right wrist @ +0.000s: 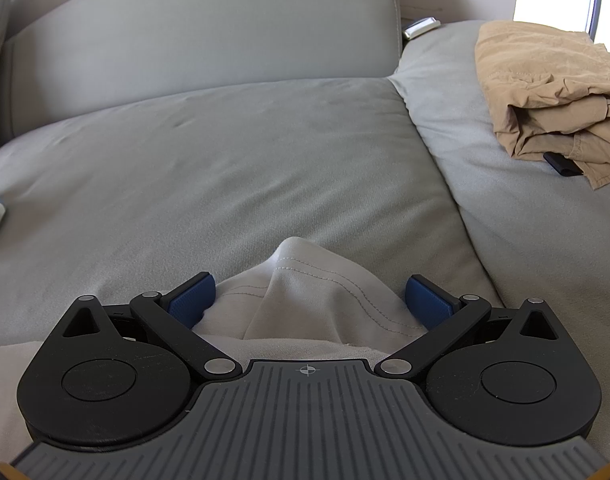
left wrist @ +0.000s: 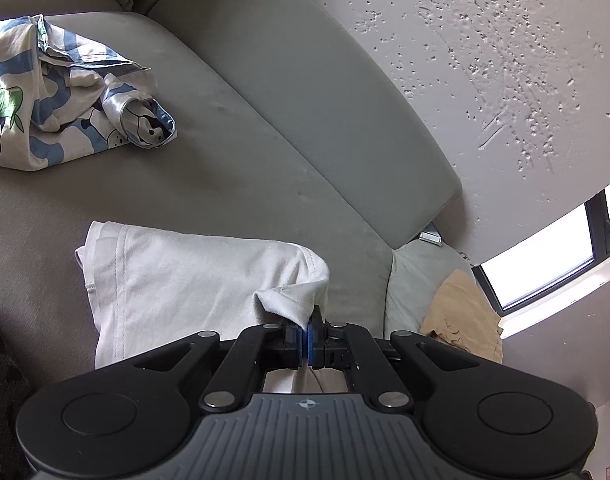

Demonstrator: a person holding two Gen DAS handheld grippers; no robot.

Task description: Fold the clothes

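Observation:
A white T-shirt [left wrist: 177, 276] lies partly folded on the grey sofa seat [left wrist: 225, 152]. My left gripper [left wrist: 307, 334] is shut on a corner of the white T-shirt and holds it slightly raised. In the right wrist view, the same white T-shirt [right wrist: 305, 300] bunches up between the blue pads [right wrist: 193, 298] of my right gripper [right wrist: 311, 300], which is open and sits just over the hem without pinching it.
A crumpled blue-and-white printed garment [left wrist: 61, 100] lies at the far left of the seat. A folded tan garment [right wrist: 553, 92] rests on the sofa's right cushion [right wrist: 505, 220]. The sofa backrest [right wrist: 209, 28] and a textured wall [left wrist: 485, 60] stand behind.

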